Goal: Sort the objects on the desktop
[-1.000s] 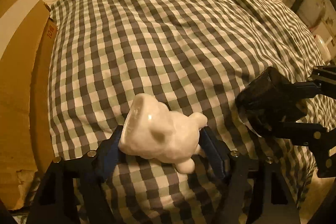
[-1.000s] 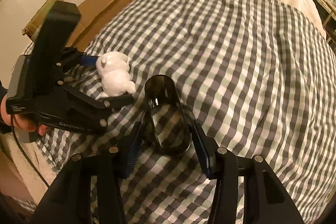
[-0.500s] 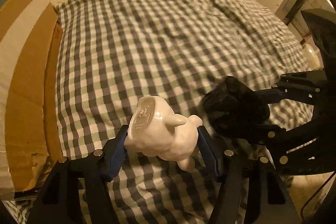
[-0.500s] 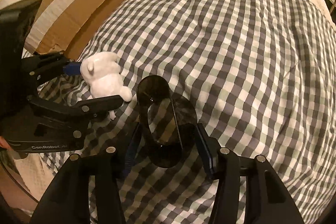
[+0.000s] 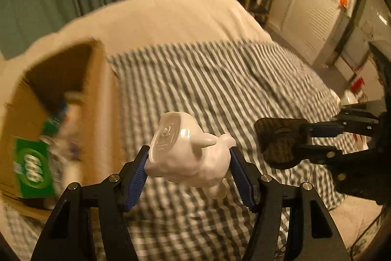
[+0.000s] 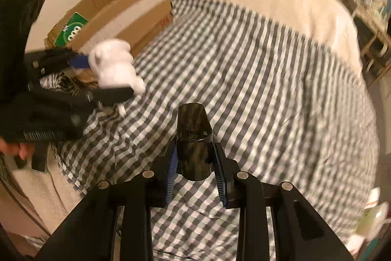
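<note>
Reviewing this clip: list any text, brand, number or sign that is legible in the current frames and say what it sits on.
Nothing reads cleanly in either view.
Green label inside the cardboard box: white ring marks, no readable letters.
Underside of the white figurine in the left gripper: a round stamp and fine print, too small and blurred.
Red print on the box's side: blurred.
Dark case in the right gripper: no marking shows.

The open cardboard box [image 5: 61,99] is the landmark: its interior already holds a green packet [image 5: 31,165] and blurred clutter, leaving room mostly near its far end. To its right, the checked cloth [image 5: 195,89] lies bare. Right of the box, low over the near cloth, the left gripper [image 6: 102,76] with its white figurine [image 6: 114,67] and the right gripper [image 5: 288,146] with its dark case [image 5: 276,138] crowd the way.
</note>
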A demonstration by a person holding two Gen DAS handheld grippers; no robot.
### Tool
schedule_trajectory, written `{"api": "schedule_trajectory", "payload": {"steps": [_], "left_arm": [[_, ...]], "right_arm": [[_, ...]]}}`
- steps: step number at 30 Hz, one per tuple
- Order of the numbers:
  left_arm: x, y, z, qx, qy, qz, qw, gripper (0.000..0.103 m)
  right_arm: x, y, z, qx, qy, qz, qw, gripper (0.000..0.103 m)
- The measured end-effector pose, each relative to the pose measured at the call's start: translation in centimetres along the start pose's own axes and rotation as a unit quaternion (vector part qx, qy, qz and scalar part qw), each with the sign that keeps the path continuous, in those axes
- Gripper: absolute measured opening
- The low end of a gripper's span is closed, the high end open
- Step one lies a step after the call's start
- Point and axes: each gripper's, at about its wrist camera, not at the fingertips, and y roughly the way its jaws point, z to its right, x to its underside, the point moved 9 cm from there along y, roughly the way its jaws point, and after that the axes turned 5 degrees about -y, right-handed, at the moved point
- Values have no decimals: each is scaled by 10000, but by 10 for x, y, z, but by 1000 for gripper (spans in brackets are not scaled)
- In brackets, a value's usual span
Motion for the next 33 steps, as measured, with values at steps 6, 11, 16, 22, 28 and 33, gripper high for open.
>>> {"api": "schedule_trajectory", "payload": {"steps": [6, 11, 16, 22, 28, 33], "left_arm": [[-55, -84, -58, -133, -926, 464, 9945, 65], [-99, -151, -123, -365, -1945, 1346, 9709, 65], [-91, -158, -176, -696, -2437, 1651, 9532, 65], [-45, -105, -228, -1002, -2537, 916, 9577, 65], [-37, -86, -234, -1310, -1773, 977, 9705, 76], [-49, -94, -227, -1228, -1843, 1245, 9672, 96]], "right_arm": [[-77, -90, -17, 170, 189, 918, 9955, 27], [-157, -151, -71, 7, 243, 1822, 9830, 27], [-207, -146, -119, -260, 328, 2122, 9763, 27], [-227, -76, -141, -364, 797, 1762, 9804, 27], [-238, -34, -142, -521, 956, 1623, 9807, 29], [-238, -46, -132, -488, 935, 1834, 9774, 64]]}}
